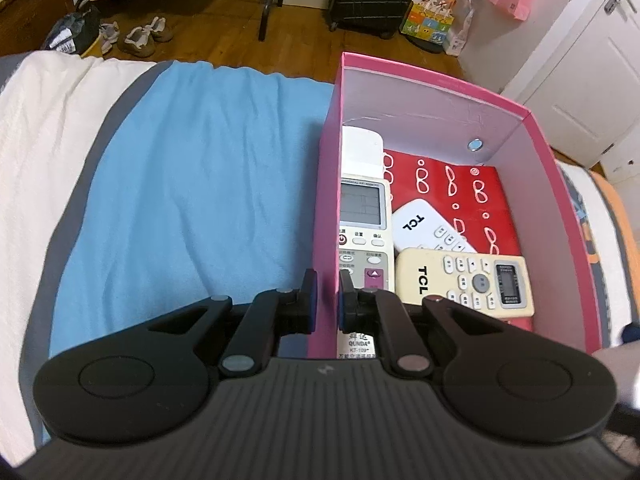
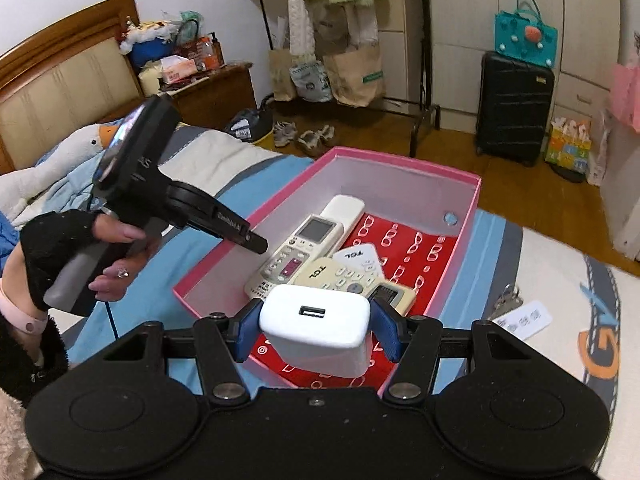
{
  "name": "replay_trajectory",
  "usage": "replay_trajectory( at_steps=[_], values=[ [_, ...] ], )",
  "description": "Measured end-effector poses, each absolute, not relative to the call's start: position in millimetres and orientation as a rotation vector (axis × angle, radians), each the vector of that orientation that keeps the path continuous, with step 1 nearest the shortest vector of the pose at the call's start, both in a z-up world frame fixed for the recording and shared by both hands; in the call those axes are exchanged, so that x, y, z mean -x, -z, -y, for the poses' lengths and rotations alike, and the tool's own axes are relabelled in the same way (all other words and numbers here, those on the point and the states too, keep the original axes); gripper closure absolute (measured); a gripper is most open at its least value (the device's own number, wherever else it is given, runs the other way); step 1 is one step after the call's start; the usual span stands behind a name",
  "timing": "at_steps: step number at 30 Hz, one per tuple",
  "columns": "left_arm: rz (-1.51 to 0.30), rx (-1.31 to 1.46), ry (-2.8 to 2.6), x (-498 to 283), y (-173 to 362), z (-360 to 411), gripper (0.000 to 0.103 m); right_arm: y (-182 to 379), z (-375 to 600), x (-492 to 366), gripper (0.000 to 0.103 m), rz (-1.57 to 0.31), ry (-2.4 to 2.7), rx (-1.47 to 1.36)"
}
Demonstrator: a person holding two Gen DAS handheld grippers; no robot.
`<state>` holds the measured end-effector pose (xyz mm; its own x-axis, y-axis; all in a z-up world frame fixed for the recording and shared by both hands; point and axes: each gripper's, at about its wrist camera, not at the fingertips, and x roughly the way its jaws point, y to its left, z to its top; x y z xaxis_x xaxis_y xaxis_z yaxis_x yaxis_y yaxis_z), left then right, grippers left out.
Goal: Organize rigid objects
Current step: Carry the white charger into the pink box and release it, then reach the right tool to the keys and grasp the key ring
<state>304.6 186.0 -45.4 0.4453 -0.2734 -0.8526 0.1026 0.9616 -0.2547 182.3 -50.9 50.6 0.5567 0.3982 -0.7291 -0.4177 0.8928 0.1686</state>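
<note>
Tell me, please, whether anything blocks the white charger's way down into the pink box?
Nothing visible does. The right hand-held gripper holds the white charger above the open pink box. Three remotes lie inside, but red lining beside them is free. The left hand-held gripper grips the box's wall.

Left wrist view: close above the pink box (image 1: 536, 216), steeply down at its left wall.
Right wrist view: near end of the box, facing far.
Shared: box, remotes (image 2: 296, 252), bed (image 1: 180, 184).
</note>
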Motion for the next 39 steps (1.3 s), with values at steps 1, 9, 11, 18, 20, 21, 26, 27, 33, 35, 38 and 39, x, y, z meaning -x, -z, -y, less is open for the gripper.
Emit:
replay_trajectory(
  at_steps=[1,9,11,18,20,21,26,27,33,35,38,39],
  values=[
    [-1.086,0.18,0.236,-305,46,-187,0.094,-47,48,-185,0.04,-0.872,-0.477,0.02],
    [-1.063,0.207,0.262,-304,41,-192,0.094,-22,35,-212,0.04,-1.037,-0.43,-0.01],
    [-1.062,0.206,0.264,-304,42,-192,0.094,-15,32,-219,0.04,-1.062,-0.414,-0.01],
    [-1.069,0.199,0.262,-306,44,-190,0.094,-27,42,-221,0.037,-0.987,-0.342,-0.051],
    [-1.072,0.211,0.256,-308,45,-190,0.094,-44,53,-214,0.037,-0.925,-0.363,-0.06],
    [-1.071,0.21,0.257,-308,45,-190,0.094,-53,61,-212,0.037,-0.895,-0.366,-0.054],
    [-1.072,0.202,0.244,-308,45,-187,0.094,-68,114,-218,0.037,-0.858,-0.301,-0.049],
    [-1.073,0.204,0.242,-308,45,-187,0.094,-64,127,-223,0.037,-0.872,-0.275,-0.057],
    [-1.069,0.206,0.226,-309,45,-186,0.094,-11,196,-242,0.037,-0.984,-0.174,-0.235],
    [-1.062,0.198,0.219,-308,45,-184,0.094,8,201,-246,0.041,-1.018,-0.192,-0.261],
    [-1.061,0.188,0.213,-308,45,-183,0.094,30,193,-248,0.047,-1.034,-0.234,-0.237],
    [-1.062,0.189,0.213,-309,45,-183,0.094,37,190,-249,0.047,-1.032,-0.242,-0.232]
  ],
)
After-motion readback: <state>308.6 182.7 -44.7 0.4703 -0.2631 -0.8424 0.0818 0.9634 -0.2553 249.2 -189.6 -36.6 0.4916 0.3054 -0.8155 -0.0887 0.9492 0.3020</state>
